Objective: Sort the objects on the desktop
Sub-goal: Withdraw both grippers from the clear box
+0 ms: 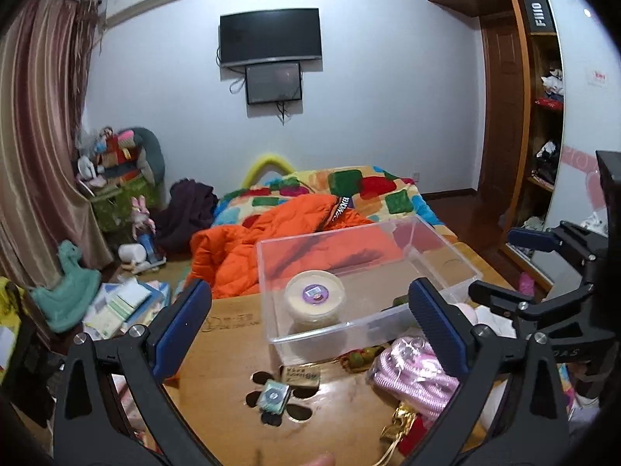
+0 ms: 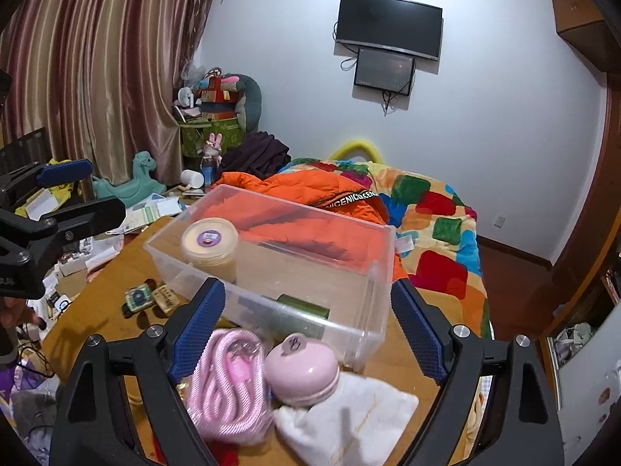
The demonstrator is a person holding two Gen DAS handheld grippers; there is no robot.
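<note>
A clear plastic bin [image 1: 446,248] [image 2: 365,322] stands on the wooden table [image 1: 217,353] [image 2: 97,291]. A cream round tub with a purple label [image 1: 314,297] [image 2: 209,240] sits inside it, with a dark green item [image 2: 304,306] by the near wall. My left gripper [image 1: 310,310] is open and empty, hovering before the bin. My right gripper [image 2: 308,310] is open and empty above a pink coiled cord [image 2: 229,380] [image 1: 411,372], a pink round case [image 2: 300,365] and a white cloth [image 2: 349,419]. A small green square item [image 1: 274,396] [image 2: 137,297] and a tan block [image 1: 300,374] [image 2: 166,298] lie on the table.
A bed with an orange jacket [image 1: 271,240] [image 2: 310,194] and a patchwork quilt [image 2: 434,225] lies behind the table. Toys and papers [image 1: 116,303] clutter the floor at left. A gold-and-red item [image 1: 405,427] lies near the table's front. A wardrobe [image 1: 539,116] stands at right.
</note>
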